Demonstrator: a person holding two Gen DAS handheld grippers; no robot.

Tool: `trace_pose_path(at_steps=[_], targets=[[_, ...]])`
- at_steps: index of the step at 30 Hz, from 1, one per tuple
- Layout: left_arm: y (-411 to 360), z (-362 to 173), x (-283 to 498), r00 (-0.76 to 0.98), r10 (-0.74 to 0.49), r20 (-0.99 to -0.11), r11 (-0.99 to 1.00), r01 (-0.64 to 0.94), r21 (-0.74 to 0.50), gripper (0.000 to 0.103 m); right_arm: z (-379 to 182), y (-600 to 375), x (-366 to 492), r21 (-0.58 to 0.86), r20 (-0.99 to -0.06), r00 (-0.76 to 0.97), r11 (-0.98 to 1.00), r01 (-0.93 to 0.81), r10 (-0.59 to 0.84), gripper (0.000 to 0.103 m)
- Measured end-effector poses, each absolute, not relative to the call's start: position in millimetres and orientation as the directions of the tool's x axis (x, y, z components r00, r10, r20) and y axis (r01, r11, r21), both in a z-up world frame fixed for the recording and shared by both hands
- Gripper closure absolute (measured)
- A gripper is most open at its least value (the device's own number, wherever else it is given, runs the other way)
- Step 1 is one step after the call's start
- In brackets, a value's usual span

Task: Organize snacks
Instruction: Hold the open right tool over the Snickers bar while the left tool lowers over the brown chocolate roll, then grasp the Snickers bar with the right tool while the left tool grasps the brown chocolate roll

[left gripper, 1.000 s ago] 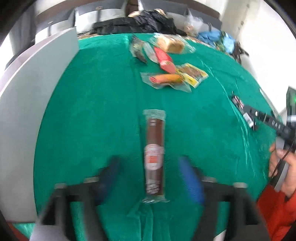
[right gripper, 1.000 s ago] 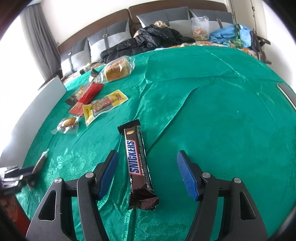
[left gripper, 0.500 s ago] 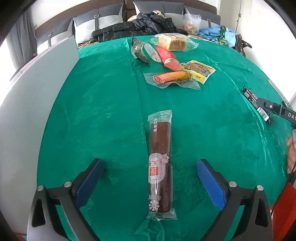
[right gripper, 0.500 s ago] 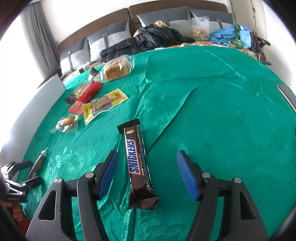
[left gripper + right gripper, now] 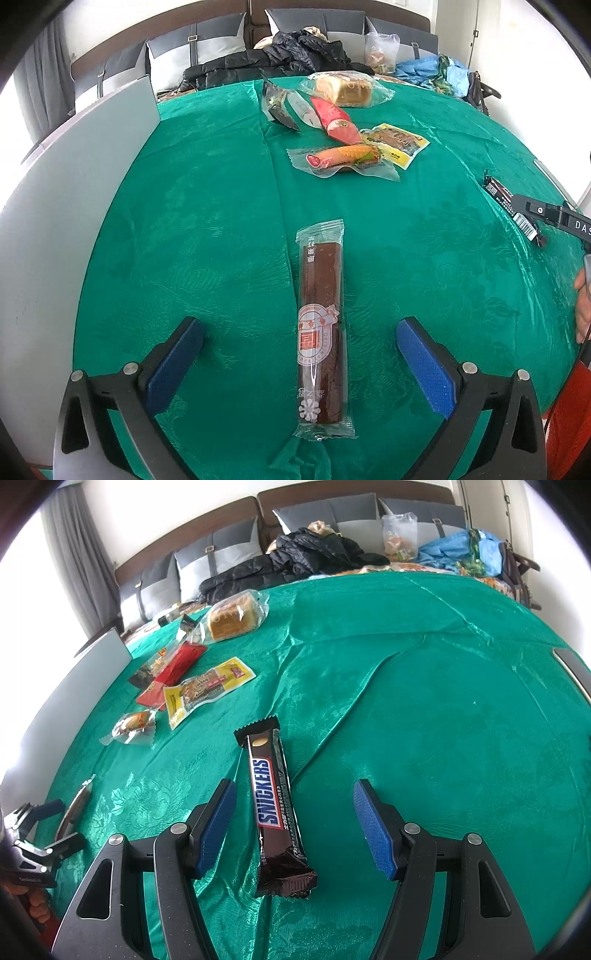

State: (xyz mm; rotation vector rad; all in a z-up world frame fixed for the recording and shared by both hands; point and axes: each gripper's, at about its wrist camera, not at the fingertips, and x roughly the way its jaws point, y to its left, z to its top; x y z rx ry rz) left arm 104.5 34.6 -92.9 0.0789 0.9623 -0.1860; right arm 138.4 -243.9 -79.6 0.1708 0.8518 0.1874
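On the green-clothed bench (image 5: 207,229), a dark fruit-leather bar (image 5: 322,325) is seen lying lengthwise between the wide-spread fingers of the left gripper (image 5: 300,360), untouched. The Snickers bar (image 5: 275,805) is likewise straddled by the right gripper (image 5: 295,823), its fingers apart. Both are judged light, with slippery wrappers, best pinched across the middle.

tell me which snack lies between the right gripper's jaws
The Snickers bar, the only dark brown wrapper with blue lettering; the other snacks sit far off to the upper left.
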Motion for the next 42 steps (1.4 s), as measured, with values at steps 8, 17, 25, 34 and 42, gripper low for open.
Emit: trace_pose_path(at_steps=[8, 17, 25, 34, 42], targets=[[35, -93, 104, 0.558, -0.123, -0.821, 0.981, 0.193, -0.016, 0.0, -79, -244, 138, 0.225, -0.729, 0.644, 0.97, -0.095, 0.232, 0.034], [35, -94, 104, 0.559, -0.123, -0.82, 0.981, 0.193, -0.015, 0.0, -79, -244, 138, 0.225, -0.729, 0.644, 0.97, -0.095, 0.232, 0.034], [34, -93, 105, 0.539, -0.12, -0.834, 0.981, 0.195, -0.016, 0.0, -79, -244, 138, 0.224, -0.729, 0.645, 0.97, -0.095, 0.231, 0.034], [23, -80, 113, 0.489, -0.143, -0.861, 0.97, 0.243, -0.023, 0.053, -61, -245, 160, 0.212, -0.8, 0.542, 0.967, -0.144, 0.257, 0.034], [42, -76, 116, 0.479, -0.214, -0.852, 0.973, 0.182, -0.142, 0.085, -51, -200, 201, 0.07, -0.946, 0.283, 0.954, -0.291, 0.156, 0.039]])
